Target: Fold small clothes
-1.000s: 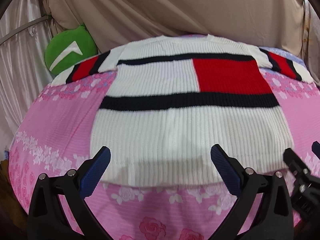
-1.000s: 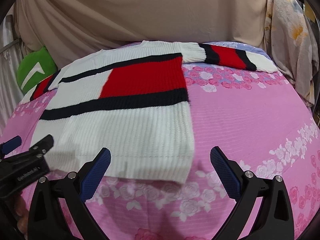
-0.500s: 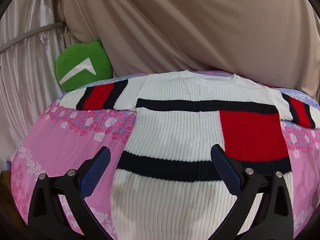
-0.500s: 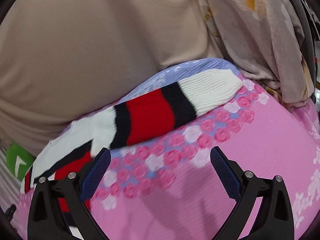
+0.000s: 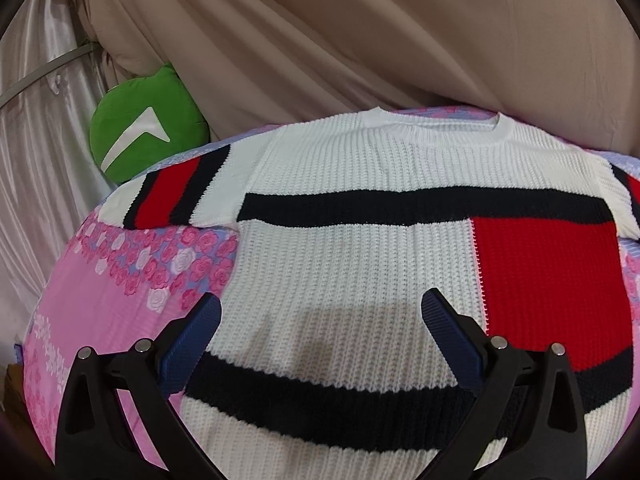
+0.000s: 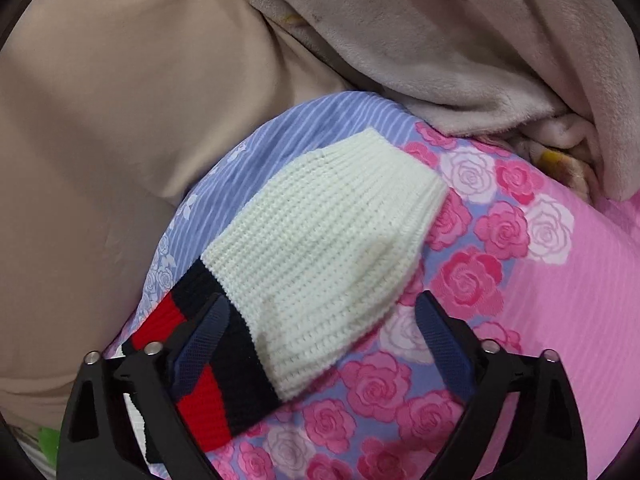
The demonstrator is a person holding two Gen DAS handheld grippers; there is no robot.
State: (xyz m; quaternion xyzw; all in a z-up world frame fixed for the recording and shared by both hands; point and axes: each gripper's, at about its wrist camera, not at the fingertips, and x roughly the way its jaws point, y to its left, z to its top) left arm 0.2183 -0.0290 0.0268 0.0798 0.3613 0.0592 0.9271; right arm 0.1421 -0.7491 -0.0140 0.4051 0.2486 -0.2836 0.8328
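Note:
A white knit sweater point(image 5: 352, 264) with black bands and a red block lies flat on the pink rose bedsheet point(image 5: 92, 304). Its left sleeve point(image 5: 168, 196) stretches out toward the far left. My left gripper point(image 5: 320, 316) is open and hovers over the sweater's chest, holding nothing. In the right wrist view the sweater's right sleeve point(image 6: 320, 248), white at the cuff with black and red stripes, lies on the sheet. My right gripper point(image 6: 320, 320) is open right above the cuff, one finger on each side of it, not closed on it.
A green cushion point(image 5: 144, 140) sits at the far left against beige drapes point(image 5: 360, 32). A grey plush blanket point(image 6: 480, 52) is heaped at the bed's far right, just beyond the sleeve cuff. White curtain hangs left point(image 5: 36, 128).
Both grippers moved forward from the hem. The left one went up over the sweater's body. The right one swung right and closed in on the sleeve cuff. Both stayed open.

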